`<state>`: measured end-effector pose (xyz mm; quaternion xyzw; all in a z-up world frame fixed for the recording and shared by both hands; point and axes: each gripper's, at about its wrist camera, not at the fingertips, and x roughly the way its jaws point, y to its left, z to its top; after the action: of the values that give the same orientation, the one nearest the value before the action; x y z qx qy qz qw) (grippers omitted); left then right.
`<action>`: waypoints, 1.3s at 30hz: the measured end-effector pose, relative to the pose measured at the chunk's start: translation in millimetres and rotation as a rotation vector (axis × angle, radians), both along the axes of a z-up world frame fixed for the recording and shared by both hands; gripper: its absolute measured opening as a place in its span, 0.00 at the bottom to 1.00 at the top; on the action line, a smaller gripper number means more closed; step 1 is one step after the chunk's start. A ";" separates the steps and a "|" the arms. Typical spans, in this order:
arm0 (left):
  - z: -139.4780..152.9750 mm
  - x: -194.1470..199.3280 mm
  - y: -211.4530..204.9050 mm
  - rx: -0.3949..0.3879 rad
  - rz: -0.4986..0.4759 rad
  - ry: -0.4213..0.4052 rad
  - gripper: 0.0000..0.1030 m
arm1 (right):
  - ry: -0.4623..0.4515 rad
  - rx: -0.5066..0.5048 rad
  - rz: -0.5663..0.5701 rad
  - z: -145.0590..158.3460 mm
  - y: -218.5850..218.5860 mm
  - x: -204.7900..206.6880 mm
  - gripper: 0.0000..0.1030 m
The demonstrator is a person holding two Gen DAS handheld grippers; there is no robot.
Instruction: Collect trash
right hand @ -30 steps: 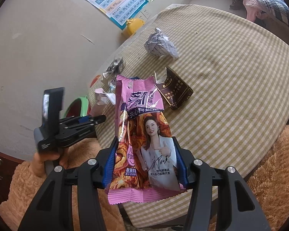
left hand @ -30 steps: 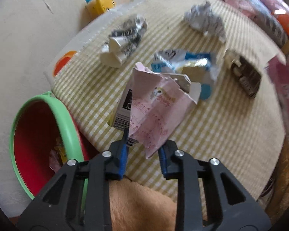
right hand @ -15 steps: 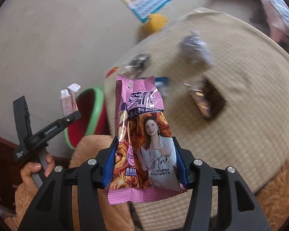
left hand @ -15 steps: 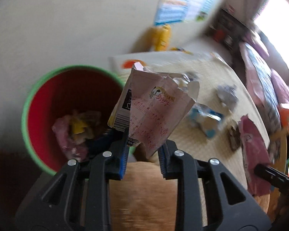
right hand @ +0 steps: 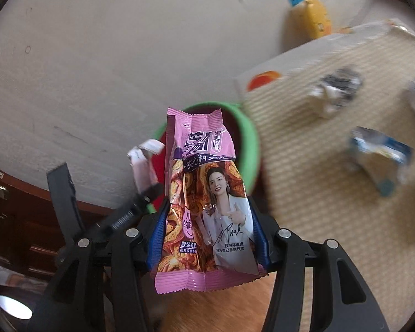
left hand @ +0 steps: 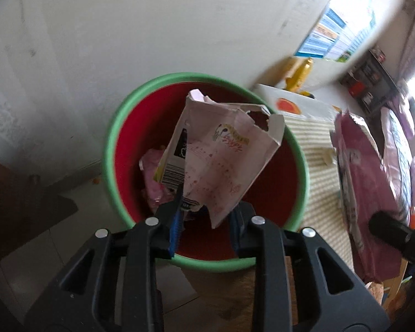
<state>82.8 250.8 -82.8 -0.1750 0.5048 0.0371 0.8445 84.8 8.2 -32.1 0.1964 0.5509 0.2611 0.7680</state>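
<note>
My left gripper (left hand: 206,215) is shut on a torn pale pink carton (left hand: 221,155) and holds it right above the red bin with a green rim (left hand: 110,144); pink wrappers lie inside the bin. My right gripper (right hand: 209,232) is shut on a pink snack bag (right hand: 204,193) with a woman's picture, held upright in front of the same bin (right hand: 250,149). The left gripper with its carton (right hand: 144,163) shows at the left of the right wrist view. The pink bag (left hand: 365,182) shows at the right of the left wrist view.
A round table with a checked cloth (right hand: 332,166) carries a crumpled black-and-white wrapper (right hand: 334,88) and a blue-and-white wrapper (right hand: 379,155). A yellow toy (right hand: 316,19) stands by the wall. Dark wood furniture (right hand: 13,210) is at the left. A brown furry seat (left hand: 235,290) lies below.
Both grippers have swung left from the table toward the bin. The carton is now directly over the bin's opening, and the pink bag has come up beside it.
</note>
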 end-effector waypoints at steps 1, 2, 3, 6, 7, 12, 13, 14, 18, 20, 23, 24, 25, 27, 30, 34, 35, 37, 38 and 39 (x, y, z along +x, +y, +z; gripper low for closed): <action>-1.8 -0.8 4.6 0.000 0.022 0.004 0.31 | -0.005 0.018 0.007 0.9 9.2 6.2 0.50; -4.0 -1.7 9.7 -0.007 0.050 0.009 0.43 | -0.011 0.033 0.007 2.8 13.8 8.2 0.55; -6.0 -2.8 13.9 -0.022 0.071 0.011 0.53 | -0.014 0.054 0.000 4.3 18.3 11.6 0.64; -8.3 -4.0 16.4 -0.035 0.091 0.014 0.56 | -0.004 0.082 -0.027 6.1 17.8 14.4 0.71; -8.8 -4.9 14.7 -0.026 0.084 0.020 0.57 | -0.008 0.076 -0.031 6.1 13.7 13.7 0.71; -11.8 -6.3 11.1 0.009 0.068 0.023 0.62 | -0.074 -0.082 -0.093 4.4 -42.5 1.2 0.71; -12.0 -7.3 11.0 0.008 0.068 0.024 0.62 | -0.087 -0.119 -0.113 3.1 -54.5 -1.7 0.71; -11.4 -6.5 8.8 0.004 0.067 0.025 0.62 | -0.103 -0.180 -0.147 0.0 -74.6 -5.7 0.71; -8.0 -5.6 -3.2 0.008 0.040 0.022 0.62 | -0.100 -0.345 -0.287 -15.5 -148.3 -16.9 0.71; -4.0 -5.7 -13.7 0.011 0.018 0.016 0.62 | -0.073 -0.390 -0.349 -24.1 -181.4 -27.2 0.71; 6.0 -7.6 -39.7 0.032 -0.028 -0.003 0.62 | -0.031 -0.437 -0.398 -39.0 -217.7 -33.7 0.71; 11.7 -8.7 -51.9 0.061 -0.057 -0.016 0.62 | -0.024 -0.442 -0.408 -42.2 -225.1 -34.8 0.71; 16.9 -10.2 -63.2 0.091 -0.084 -0.031 0.62 | -0.017 -0.447 -0.416 -46.6 -232.6 -35.7 0.71; 29.9 -13.9 -89.7 0.165 -0.156 -0.071 0.68 | -0.008 -0.455 -0.417 -52.1 -239.8 -41.1 0.71; 44.1 -20.0 -116.1 0.243 -0.213 -0.119 0.68 | 0.009 -0.451 -0.392 -62.5 -239.7 -39.9 0.71; 58.0 -25.7 -139.1 0.294 -0.260 -0.155 0.68 | 0.003 -0.474 -0.366 -71.4 -233.3 -33.5 0.71; 61.4 -27.3 -144.7 0.309 -0.273 -0.165 0.68 | 0.006 -0.477 -0.366 -73.4 -233.1 -31.8 0.71; 64.5 -28.9 -152.7 0.321 -0.285 -0.174 0.70 | 0.002 -0.468 -0.371 -73.6 -232.2 -30.9 0.71; 65.7 -28.7 -154.6 0.321 -0.287 -0.175 0.71 | -0.002 -0.468 -0.370 -73.3 -231.8 -30.1 0.71; 66.6 -29.1 -157.1 0.320 -0.290 -0.174 0.71 | -0.007 -0.471 -0.367 -73.2 -231.4 -29.6 0.71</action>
<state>53.7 93.7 -16.2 0.0329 0.4377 -0.0205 0.8983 55.2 -223.2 -105.3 0.1082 0.5488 -0.0161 0.8287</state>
